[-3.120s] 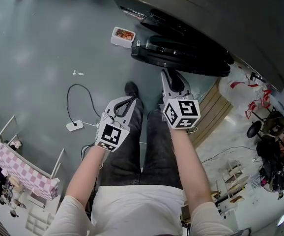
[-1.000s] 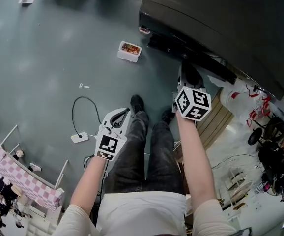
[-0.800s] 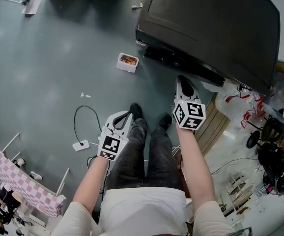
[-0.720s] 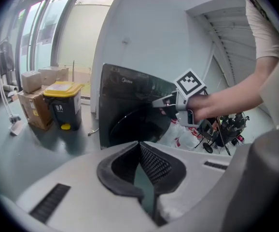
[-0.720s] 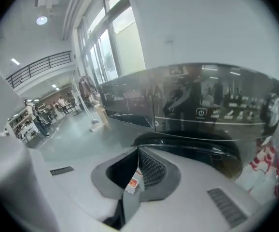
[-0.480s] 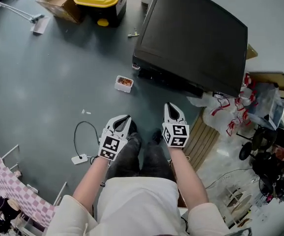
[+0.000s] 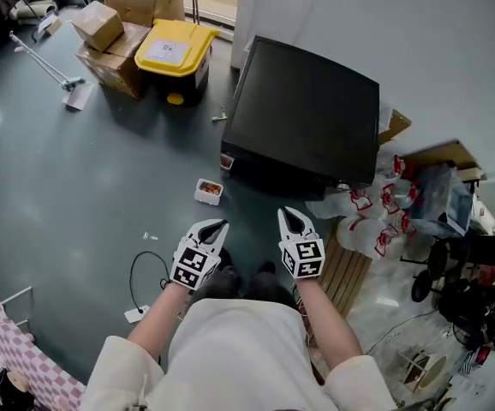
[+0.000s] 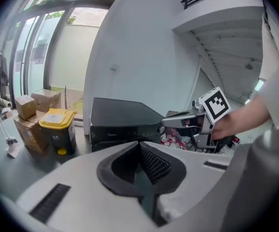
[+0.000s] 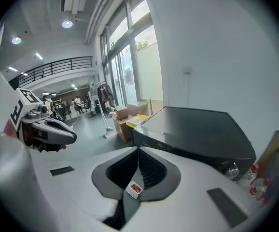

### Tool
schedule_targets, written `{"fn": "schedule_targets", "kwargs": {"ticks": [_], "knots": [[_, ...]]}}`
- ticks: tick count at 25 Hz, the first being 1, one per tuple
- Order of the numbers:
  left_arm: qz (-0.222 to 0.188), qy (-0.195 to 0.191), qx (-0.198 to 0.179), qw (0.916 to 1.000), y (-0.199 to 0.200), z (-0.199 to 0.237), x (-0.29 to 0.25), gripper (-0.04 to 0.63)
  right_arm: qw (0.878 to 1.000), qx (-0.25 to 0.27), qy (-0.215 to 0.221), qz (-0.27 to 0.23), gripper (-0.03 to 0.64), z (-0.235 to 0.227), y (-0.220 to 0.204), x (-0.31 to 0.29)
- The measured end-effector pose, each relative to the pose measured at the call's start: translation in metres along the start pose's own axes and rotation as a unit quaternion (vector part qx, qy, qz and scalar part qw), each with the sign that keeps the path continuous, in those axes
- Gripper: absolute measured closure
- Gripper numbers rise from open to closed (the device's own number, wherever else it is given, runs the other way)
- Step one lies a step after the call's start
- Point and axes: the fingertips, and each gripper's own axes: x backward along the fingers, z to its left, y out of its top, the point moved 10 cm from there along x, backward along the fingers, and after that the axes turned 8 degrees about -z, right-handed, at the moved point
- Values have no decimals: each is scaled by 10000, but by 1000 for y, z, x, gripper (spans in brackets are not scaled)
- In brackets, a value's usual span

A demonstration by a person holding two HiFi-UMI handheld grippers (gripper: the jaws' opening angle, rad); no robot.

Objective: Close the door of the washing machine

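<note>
From the head view, the washer [image 7: 307, 114] sits on the floor ahead of and well below both claws, front face towards the person, its front edge running crosswise. The right gripper [image 7: 289, 215] is nearer to it than the left gripper [image 7: 217, 224]. No door sticks out from the front, so I'd say it is shut. Three seconds back the door hung open close by the right claw. Since then both claws have come up and away, and more of the room shows.

In the left gripper view the jaws are pressed together on nothing, with the washer's front beyond them.

In the right gripper view the jaws are likewise together and empty. A small tray [image 9: 133, 189] on the floor shows past them.
</note>
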Motion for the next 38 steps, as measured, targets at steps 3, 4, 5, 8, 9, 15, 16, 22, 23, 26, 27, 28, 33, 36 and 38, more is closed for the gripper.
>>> {"fn": "schedule_targets", "kwargs": {"ticks": [3,4,5,8,9,15,16,22,23,26,27,28,33,36,38], "knots": [[-169,-51,-185,9997,28,-12,11,586,9999,34,54,-117,586,4,22,27],[-249,-52,-250,9994,38,-16,15,586,9998,48,70,-157,586,5,29,36],[-327,-54,-307,9990,48,-20,18,586,9997,65,85,-199,586,6,36,45],[-471,-89,-447,9979,67,-29,26,586,9993,138,114,-321,586,3,58,71],[-529,-70,-473,9975,73,-33,28,586,9991,164,131,-357,586,1,64,81],[-790,118,-493,9956,95,-61,42,586,9976,309,294,-546,586,-17,93,128],[-817,149,-496,9953,98,-65,44,586,9972,332,318,-583,586,-19,98,134],[-1047,548,-479,9918,124,-88,59,586,9956,371,464,-724,586,-42,128,158],[-1103,608,-454,9910,128,-91,60,586,9953,382,476,-755,586,-45,131,160],[-1204,746,-460,9888,135,-98,69,586,9941,432,514,-848,586,-49,134,167],[-1221,782,-483,9882,136,-100,72,586,9936,445,534,-888,586,-48,135,170],[-1237,818,-516,9876,138,-101,76,586,9930,462,548,-937,586,-48,136,172],[-1273,1004,-757,9839,150,-94,86,586,9904,531,461,-1187,586,-49,148,179],[-1299,1085,-772,9825,152,-95,87,586,9897,503,492,-1248,588,-53,149,181],[-1324,1126,-729,9821,149,-97,87,586,9897,474,504,-1254,588,-55,148,182]]}}
